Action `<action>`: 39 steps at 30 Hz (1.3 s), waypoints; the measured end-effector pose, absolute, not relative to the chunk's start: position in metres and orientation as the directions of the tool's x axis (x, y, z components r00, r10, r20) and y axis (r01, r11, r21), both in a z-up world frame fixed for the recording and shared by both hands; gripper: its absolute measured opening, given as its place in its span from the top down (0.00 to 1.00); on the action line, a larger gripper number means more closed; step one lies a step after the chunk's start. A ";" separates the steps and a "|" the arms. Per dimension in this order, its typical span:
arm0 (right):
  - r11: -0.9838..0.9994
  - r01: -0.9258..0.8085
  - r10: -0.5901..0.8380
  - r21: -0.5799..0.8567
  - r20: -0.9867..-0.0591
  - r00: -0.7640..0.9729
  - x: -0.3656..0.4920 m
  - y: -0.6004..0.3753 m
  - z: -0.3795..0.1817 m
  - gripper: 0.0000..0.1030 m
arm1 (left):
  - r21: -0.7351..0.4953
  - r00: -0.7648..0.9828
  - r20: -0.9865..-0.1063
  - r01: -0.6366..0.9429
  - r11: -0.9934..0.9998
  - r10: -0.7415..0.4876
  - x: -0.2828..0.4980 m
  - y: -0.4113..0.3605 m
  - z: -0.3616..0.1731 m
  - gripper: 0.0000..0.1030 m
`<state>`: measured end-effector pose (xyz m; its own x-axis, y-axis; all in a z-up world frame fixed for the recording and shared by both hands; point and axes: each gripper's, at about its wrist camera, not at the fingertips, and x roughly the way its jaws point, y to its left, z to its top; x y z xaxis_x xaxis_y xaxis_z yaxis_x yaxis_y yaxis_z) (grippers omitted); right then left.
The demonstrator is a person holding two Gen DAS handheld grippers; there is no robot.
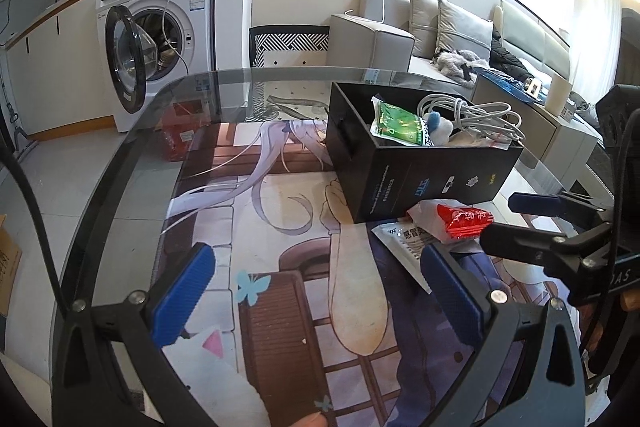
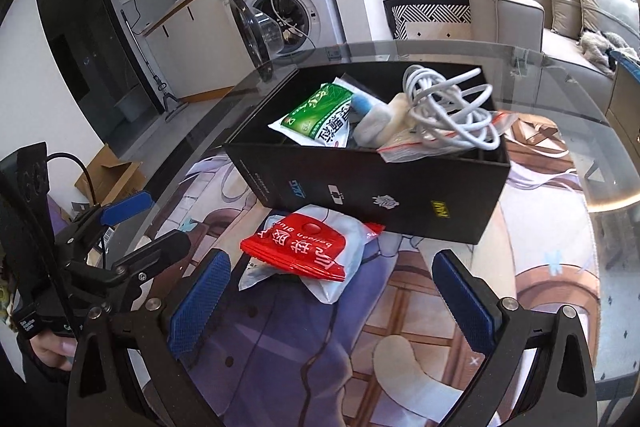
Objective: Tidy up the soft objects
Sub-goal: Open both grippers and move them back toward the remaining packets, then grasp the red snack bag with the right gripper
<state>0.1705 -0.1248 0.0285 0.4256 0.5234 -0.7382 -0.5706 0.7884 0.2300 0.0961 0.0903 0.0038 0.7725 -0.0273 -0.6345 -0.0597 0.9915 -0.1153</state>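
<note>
Right wrist view showed the right gripper (image 2: 326, 301) spread wide, empty, facing the red packet (image 2: 298, 247) beside the black box (image 2: 372, 183); the left gripper (image 1: 316, 293) gaped too. Pickup probably came next.

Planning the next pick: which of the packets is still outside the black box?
The red packet, lying on a clear plastic bag on the mat before the black box, near the right tongs. The green packet is already inside.

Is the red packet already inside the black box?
No. The red packet lies on the mat in front of the black box, outside it, between the open right gripper fingers.
</note>
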 end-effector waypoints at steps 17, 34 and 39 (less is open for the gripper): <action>0.817 -0.528 0.479 0.230 -0.780 0.402 0.188 -0.096 0.003 0.00 | -0.121 0.757 -0.654 -0.078 0.990 -0.020 0.100 0.096 -0.005 0.00; 0.860 -0.467 0.426 0.204 -0.792 0.437 0.194 -0.153 0.001 0.00 | -0.120 0.749 -0.662 -0.069 0.990 -0.028 0.104 0.096 -0.009 0.00; 0.862 -0.472 0.414 0.186 -0.795 0.443 0.194 -0.165 0.001 0.01 | -0.122 0.743 -0.668 -0.057 0.991 -0.039 0.107 0.092 -0.010 0.00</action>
